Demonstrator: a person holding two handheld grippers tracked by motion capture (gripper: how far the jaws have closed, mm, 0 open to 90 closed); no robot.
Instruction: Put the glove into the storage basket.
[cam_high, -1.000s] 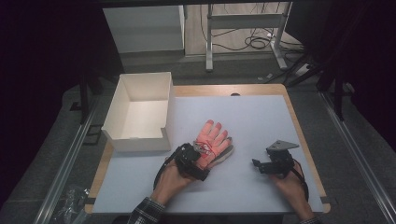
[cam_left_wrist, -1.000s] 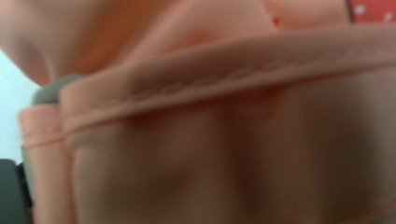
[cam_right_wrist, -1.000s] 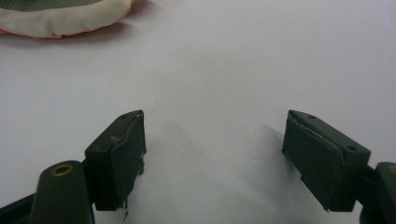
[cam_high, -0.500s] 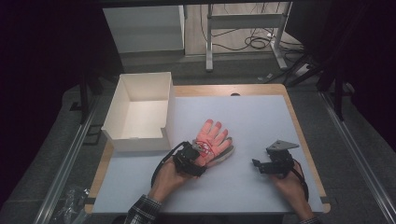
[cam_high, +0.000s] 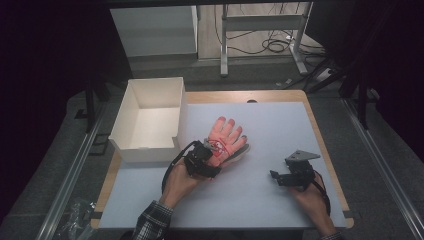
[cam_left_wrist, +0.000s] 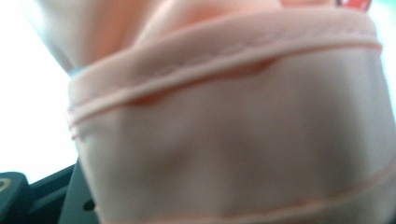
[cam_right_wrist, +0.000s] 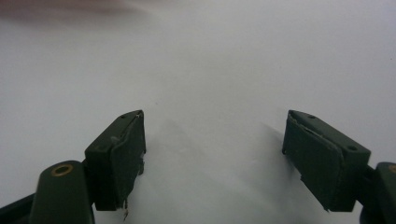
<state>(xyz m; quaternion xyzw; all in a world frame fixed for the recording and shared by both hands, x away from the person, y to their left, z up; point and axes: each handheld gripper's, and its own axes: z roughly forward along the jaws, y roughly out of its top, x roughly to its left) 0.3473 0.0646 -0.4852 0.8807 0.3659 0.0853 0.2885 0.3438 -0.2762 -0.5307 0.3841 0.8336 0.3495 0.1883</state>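
Right now the peach-pink fabric glove with red markings on its back (cam_high: 223, 139) lies flat near the middle of the pale grey table mat (cam_high: 280, 130), fingers spread and pointing away from you. Your left gripper (cam_high: 206, 156) sits at the glove's cuff end, touching it; in the left gripper view the stitched cuff (cam_left_wrist: 233, 140) presses right up against the camera and hides the jaws, so you cannot tell whether they are closed on it or apart. Your right gripper (cam_right_wrist: 212, 158) rests on the bare mat well to the right of the glove, its jaws wide apart with nothing between them. To the left of the glove, just beside it, stands the open white cardboard box (cam_high: 131, 111).
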